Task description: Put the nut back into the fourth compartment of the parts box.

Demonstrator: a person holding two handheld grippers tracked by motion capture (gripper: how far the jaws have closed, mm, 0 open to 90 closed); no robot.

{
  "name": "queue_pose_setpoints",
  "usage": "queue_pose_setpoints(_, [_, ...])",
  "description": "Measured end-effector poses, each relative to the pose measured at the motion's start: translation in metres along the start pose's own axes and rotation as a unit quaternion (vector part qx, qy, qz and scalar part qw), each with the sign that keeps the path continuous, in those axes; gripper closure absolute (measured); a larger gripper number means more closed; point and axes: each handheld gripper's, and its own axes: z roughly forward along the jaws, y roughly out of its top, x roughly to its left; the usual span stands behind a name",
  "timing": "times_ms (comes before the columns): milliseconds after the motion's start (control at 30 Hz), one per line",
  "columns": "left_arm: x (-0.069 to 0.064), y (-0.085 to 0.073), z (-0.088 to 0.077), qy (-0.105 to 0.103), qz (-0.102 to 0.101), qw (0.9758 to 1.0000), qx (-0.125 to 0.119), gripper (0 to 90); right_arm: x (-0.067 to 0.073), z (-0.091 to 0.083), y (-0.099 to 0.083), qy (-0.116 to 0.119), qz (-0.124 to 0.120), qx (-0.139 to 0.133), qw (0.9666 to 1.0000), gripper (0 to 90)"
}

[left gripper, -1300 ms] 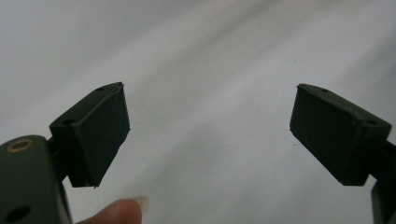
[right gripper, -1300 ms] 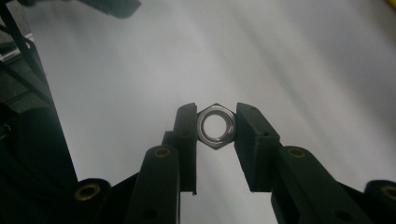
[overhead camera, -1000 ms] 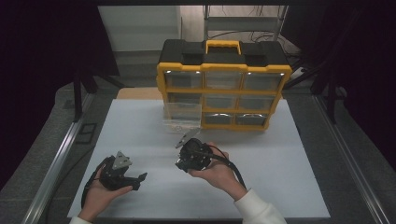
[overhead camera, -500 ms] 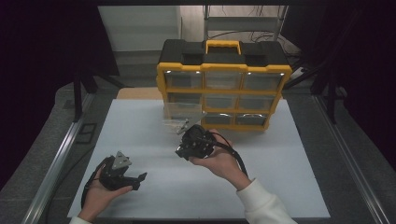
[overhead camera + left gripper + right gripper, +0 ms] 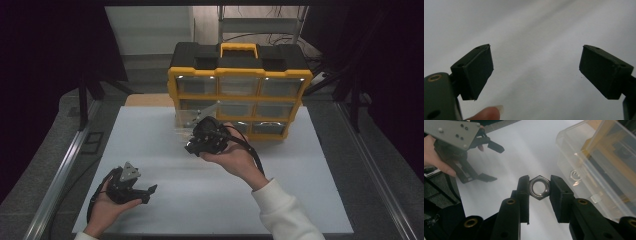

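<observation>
A: How will that hex nut (image 5: pixel 539 187) handle?

B: My guess is steel: small, stiff, dense for its size, and slick on its flats. The right gripper (image 5: pixel 539 187) clamps it between the pad tips, one pad on each of two opposite flats, the best hold for it.

A: Which way does it point?

B: Its bore faces the right gripper's camera, so its axis runs across the jaws' closing line. It has no long axis, being flat and ring-like.

A: And around it?

B: A clear plastic drawer (image 5: pixel 596 165) sits just right of the jaws. The left gripper (image 5: pixel 536 70) stands wide open, empty, over the white table (image 5: pixel 536 30).
</observation>
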Motion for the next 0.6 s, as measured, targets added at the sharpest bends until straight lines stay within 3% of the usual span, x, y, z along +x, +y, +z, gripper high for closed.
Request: queue_pose_setpoints(600, [0.0,0.0,-0.001,0.001,-0.001,1.0,-0.007,12.6,-0.014,-0.015,0.015,-0.01,0.017,-0.022,0.9996,70.7])
